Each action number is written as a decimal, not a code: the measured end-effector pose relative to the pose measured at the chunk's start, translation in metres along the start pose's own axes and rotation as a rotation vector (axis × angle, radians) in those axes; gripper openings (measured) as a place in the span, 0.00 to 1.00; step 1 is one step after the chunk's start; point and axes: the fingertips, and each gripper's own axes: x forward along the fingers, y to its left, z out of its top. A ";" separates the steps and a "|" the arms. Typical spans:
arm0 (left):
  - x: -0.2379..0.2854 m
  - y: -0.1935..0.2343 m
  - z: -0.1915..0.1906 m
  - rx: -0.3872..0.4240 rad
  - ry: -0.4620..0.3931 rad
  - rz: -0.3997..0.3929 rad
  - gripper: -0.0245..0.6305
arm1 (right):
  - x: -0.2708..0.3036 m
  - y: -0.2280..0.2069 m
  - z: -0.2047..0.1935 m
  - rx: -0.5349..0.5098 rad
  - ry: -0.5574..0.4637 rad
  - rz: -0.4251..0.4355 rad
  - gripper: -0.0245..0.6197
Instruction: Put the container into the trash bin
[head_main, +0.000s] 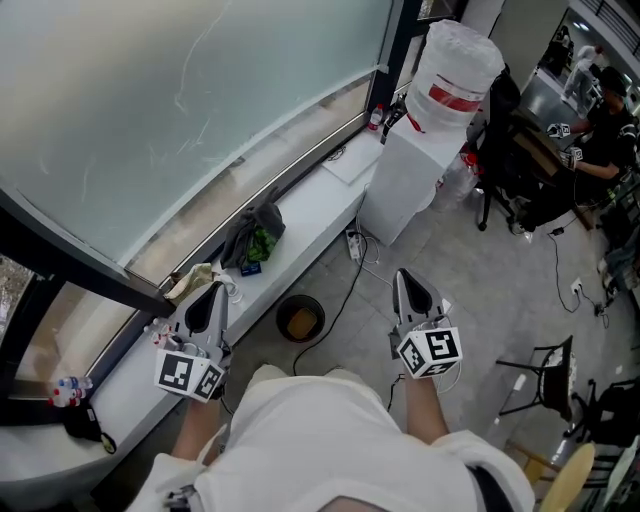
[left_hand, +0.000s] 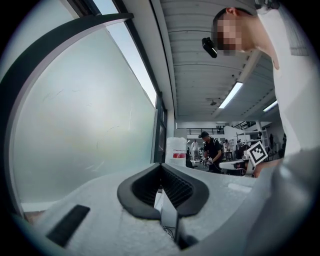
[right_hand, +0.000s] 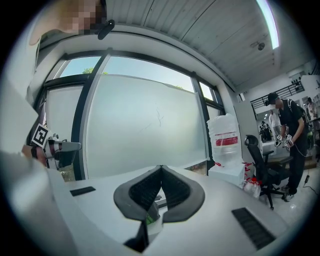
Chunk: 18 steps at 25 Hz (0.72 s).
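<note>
So the left claw (head_main: 213, 297) and right claw (head_main: 408, 282) are both pinched closed on nothing; the bin (head_main: 300, 318) on the floor is round, black, tan inside.

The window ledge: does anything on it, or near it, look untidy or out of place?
Yes. A dark crumpled cloth with something green in it lies loose on the ledge, and a pale crumpled scrap sits further along. On the floor, a cable trails past the bin.
</note>
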 end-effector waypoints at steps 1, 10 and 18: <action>0.002 0.001 0.001 -0.001 -0.003 -0.004 0.06 | 0.000 0.002 -0.001 0.004 -0.001 0.000 0.04; 0.003 -0.003 -0.001 -0.013 0.010 -0.056 0.06 | 0.018 0.023 0.002 -0.013 -0.010 0.020 0.04; 0.000 0.011 0.000 -0.017 0.017 -0.048 0.06 | 0.031 0.037 -0.007 -0.015 0.015 0.028 0.04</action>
